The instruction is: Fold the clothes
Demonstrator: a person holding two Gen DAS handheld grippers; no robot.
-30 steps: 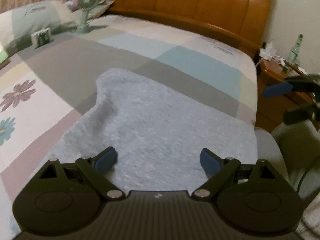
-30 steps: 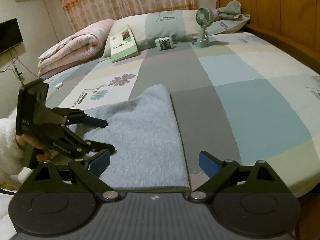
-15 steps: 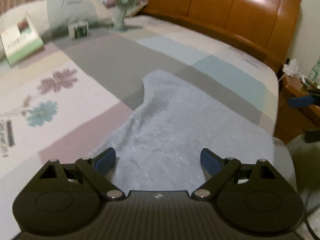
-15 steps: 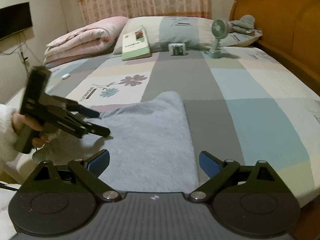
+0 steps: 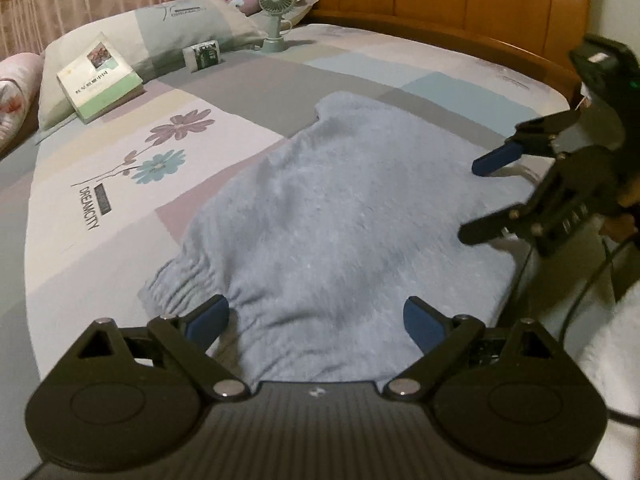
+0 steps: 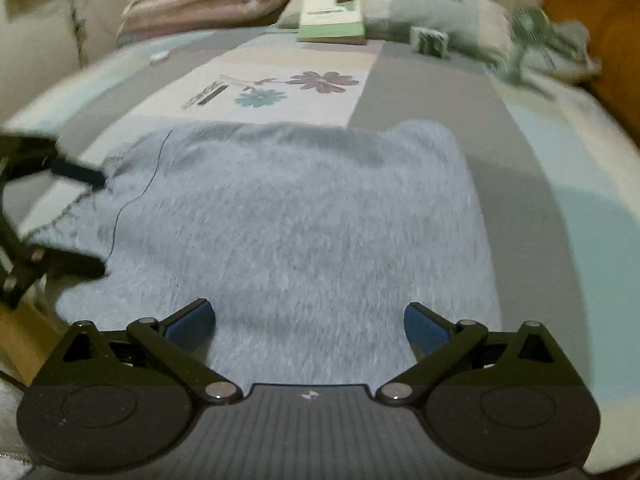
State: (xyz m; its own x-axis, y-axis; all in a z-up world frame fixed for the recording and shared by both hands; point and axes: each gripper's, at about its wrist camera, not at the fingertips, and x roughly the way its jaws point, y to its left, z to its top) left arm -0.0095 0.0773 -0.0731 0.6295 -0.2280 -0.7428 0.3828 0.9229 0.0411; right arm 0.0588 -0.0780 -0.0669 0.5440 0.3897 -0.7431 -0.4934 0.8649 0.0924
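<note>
- A blue fleece garment (image 5: 332,216) lies folded on the bed (image 5: 100,216), near its front edge
- Left gripper (image 5: 316,320) hangs over the elastic end, jaws wide, nothing between them
- Right gripper (image 6: 310,322) hovers over the other end, jaws opening, pads seemingly clear of the cloth, though the view is blurred
- Book (image 5: 100,78) and fan (image 5: 276,12) sit by the pillow (image 5: 180,28)

garment (image 5: 340,216) on bed (image 5: 100,220), book (image 5: 100,76) behind
</note>
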